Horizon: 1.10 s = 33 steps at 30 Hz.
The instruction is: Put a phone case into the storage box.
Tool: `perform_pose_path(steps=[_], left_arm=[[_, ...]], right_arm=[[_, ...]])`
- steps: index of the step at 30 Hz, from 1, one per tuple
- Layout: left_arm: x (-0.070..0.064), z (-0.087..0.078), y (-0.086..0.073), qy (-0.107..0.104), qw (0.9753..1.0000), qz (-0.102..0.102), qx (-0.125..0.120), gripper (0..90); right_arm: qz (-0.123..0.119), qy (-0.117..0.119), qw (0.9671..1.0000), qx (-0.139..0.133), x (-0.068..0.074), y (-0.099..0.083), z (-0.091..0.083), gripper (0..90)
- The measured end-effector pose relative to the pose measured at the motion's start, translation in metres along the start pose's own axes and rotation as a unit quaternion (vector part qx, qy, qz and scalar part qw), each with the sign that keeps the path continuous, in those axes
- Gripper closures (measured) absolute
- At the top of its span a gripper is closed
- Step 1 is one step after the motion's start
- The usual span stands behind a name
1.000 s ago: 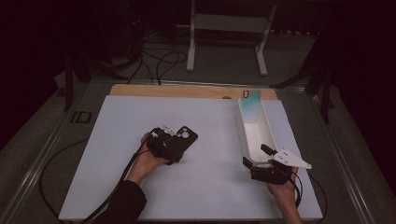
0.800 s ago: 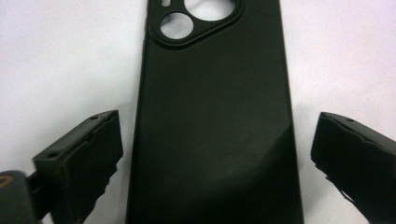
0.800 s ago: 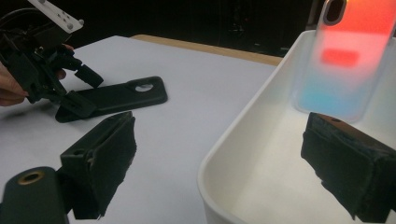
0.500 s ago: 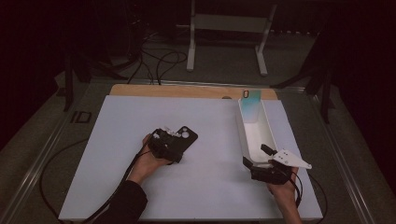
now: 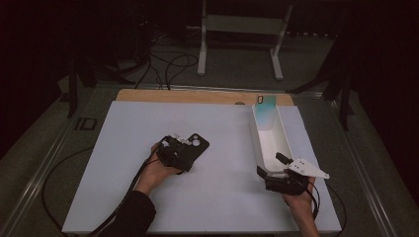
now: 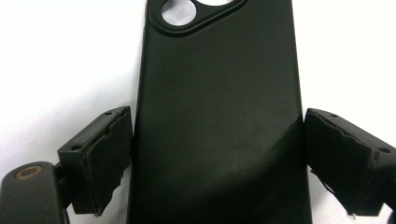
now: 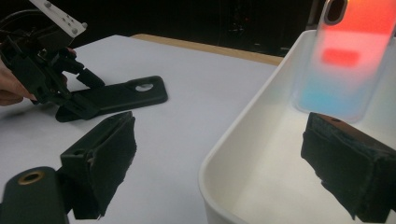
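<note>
Left gripper view showed my left tongs (image 6: 217,163) released astride the black phone case (image 6: 217,116), so I judged I should clench squarely on its edges, while my right tongs (image 7: 233,168) stayed released at the white tray (image 7: 261,154).

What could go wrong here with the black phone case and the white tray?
1. The left gripper has its jaws either side of the black phone case, which lies flat on the white table; a grip on those thin edges might slip or flex the case.
2. The right gripper straddles the white tray wall, so closing or lifting could tip it and topple the translucent phone case leaning inside.
</note>
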<state>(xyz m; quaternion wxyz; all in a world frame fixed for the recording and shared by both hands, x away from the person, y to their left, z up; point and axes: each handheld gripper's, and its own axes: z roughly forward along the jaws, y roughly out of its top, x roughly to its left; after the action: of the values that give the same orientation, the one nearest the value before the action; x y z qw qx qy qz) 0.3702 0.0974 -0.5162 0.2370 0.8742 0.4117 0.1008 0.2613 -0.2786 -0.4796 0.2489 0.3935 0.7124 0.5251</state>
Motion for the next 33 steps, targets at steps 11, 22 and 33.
perform_pose_path(steps=[11,22,33], left_arm=[[-0.002,-0.001,0.0,0.004,1.0,-0.001,0.0,14.8],[-0.003,-0.005,-0.002,0.005,0.9999,-0.004,-0.014,16.9],[-0.004,-0.028,-0.004,0.012,0.9981,-0.011,-0.059,16.7]], right_arm=[[0.0,0.0,1.0,0.0,0.0,0.0,0.0,10.0],[0.001,0.001,1.0,0.0,0.0,0.0,0.0,10.0],[0.003,0.004,1.0,0.003,0.001,0.002,0.001,10.0]])
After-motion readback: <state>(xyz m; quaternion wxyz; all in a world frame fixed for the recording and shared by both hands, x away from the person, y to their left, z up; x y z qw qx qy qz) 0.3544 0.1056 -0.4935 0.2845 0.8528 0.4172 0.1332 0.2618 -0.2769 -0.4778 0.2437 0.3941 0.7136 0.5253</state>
